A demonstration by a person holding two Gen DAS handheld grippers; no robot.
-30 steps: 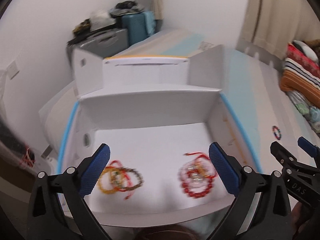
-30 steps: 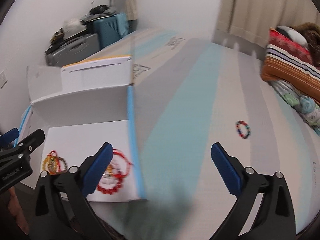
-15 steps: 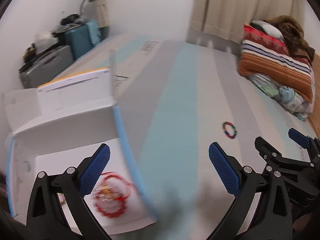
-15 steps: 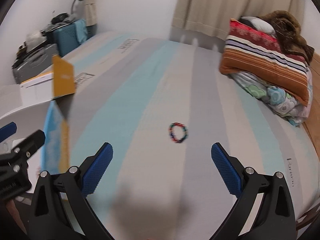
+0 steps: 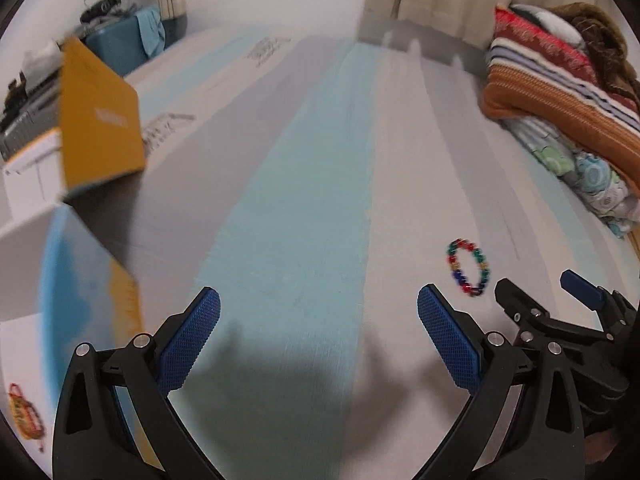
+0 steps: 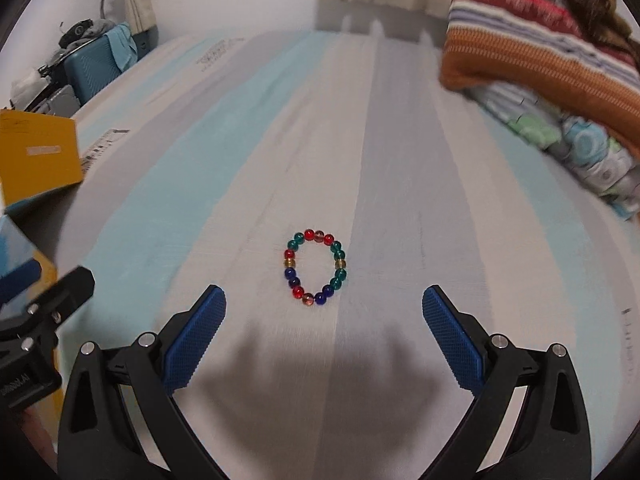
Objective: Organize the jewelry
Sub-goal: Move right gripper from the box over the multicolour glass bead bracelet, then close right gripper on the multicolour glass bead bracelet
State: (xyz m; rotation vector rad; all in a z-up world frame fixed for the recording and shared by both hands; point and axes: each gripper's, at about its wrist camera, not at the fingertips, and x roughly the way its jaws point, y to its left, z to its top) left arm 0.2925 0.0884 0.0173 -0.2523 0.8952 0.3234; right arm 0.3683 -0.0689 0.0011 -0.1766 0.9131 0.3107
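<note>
In the right wrist view the beaded bracelet (image 6: 315, 270) lies flat on the striped bed (image 6: 248, 152), a little below the middle of the frame, a ring of red, green, blue and amber beads; the right claw (image 6: 324, 312) hangs just beneath it with its blue pads spread wide and nothing between them, the bracelet lying ahead of the gap and touching neither pad. At the left edge of that frame the left claw (image 6: 24, 292) shows in part, beside a yellow box flap (image 6: 38, 156) in the middle left.

In the left wrist view the left claw (image 5: 318, 320) is likewise wide apart and holds nothing; under it is only the pale blue stripe of the bed (image 5: 304, 184); the bracelet (image 5: 468, 267) sits at the right of the frame, beyond the right-hand pad, with the right claw (image 5: 536, 292) near it at the lower right. The open box (image 5: 76, 248), blurred, fills the left side; at the lower left corner a tangle of red and orange bracelets (image 5: 25, 412) rests on its white floor. Folded blankets (image 5: 560, 92) are stacked at the upper right.
</note>
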